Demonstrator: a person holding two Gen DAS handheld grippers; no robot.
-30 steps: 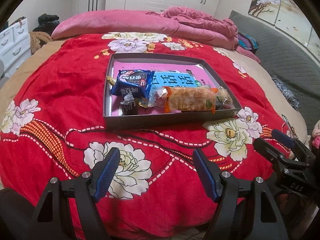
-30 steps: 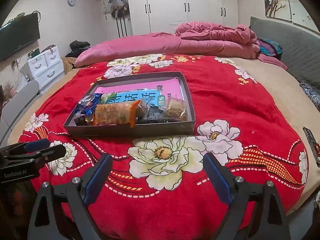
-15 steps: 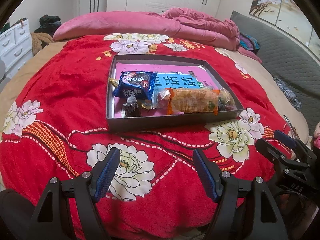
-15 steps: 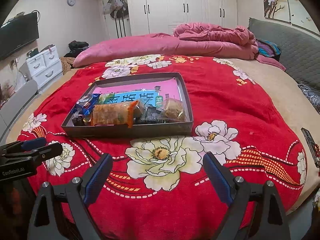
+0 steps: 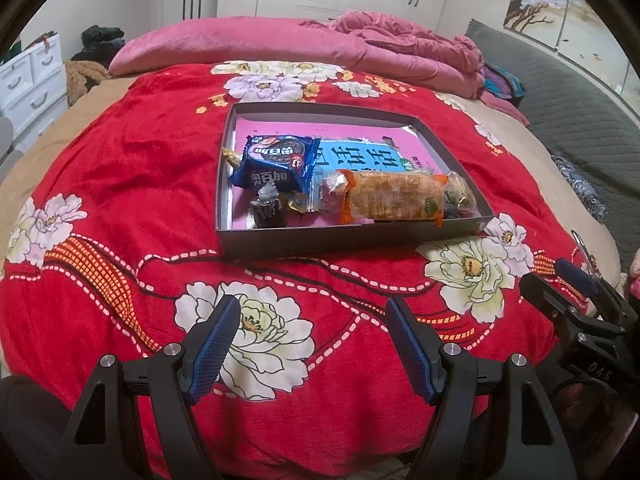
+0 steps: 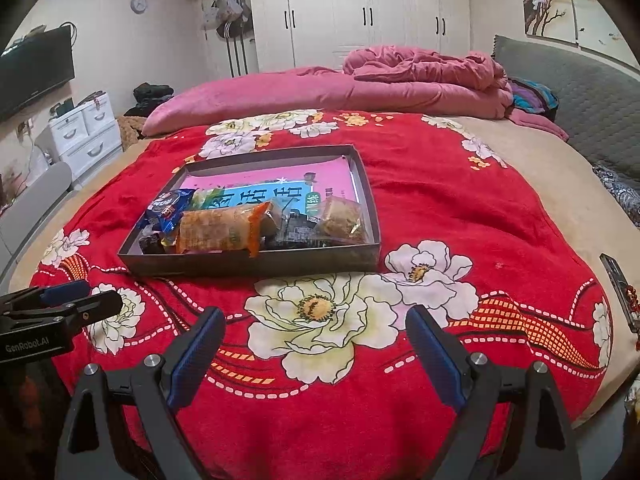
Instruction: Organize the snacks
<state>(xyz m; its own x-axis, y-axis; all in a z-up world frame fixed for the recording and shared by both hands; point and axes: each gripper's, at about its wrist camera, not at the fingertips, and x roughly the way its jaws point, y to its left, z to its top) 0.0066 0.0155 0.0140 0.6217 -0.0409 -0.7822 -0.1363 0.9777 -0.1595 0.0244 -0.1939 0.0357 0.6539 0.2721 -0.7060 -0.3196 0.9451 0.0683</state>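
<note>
A shallow grey tray (image 5: 340, 238) (image 6: 248, 266) lies on the red flowered blanket. In it are a blue cookie pack (image 5: 276, 162) (image 6: 168, 206), a long orange-wrapped snack (image 5: 394, 198) (image 6: 218, 232), a small dark wrapped sweet (image 5: 266, 210), a clear-wrapped brown pastry (image 6: 342, 220) and a blue and pink printed sheet (image 5: 360, 156) underneath. My left gripper (image 5: 314, 344) is open and empty, well short of the tray. My right gripper (image 6: 314, 354) is open and empty, also short of the tray. Each gripper shows at the edge of the other's view.
The red blanket (image 6: 440, 208) covers a bed with a rumpled pink quilt (image 6: 420, 76) at the back. A grey padded headboard (image 6: 600, 88) runs along the right. White drawers (image 6: 80, 136) stand at the left. A dark flat object (image 6: 618, 284) lies at the bed's right edge.
Both grippers have drawn back and risen slightly, so the tray sits a little farther away in both views. Both stay open. Nothing in the tray has moved.
</note>
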